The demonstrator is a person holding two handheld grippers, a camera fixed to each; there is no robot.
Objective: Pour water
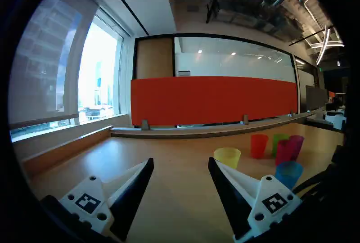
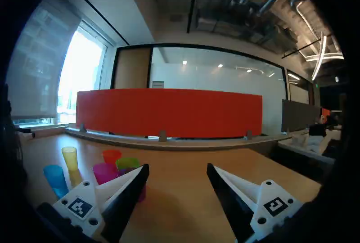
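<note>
The left gripper and right gripper are spread, empty; the plastic cups look light and crushable, best pinched gently mid-wall.

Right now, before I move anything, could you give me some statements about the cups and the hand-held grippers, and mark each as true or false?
1. The left hand-held gripper and the right hand-held gripper are both open and hold nothing. True.
2. The yellow cup lies on its side. False: it stands upright.
3. The blue cup stands on the table. True.
4. The partition behind the table is green. False: it is red-orange.
</note>
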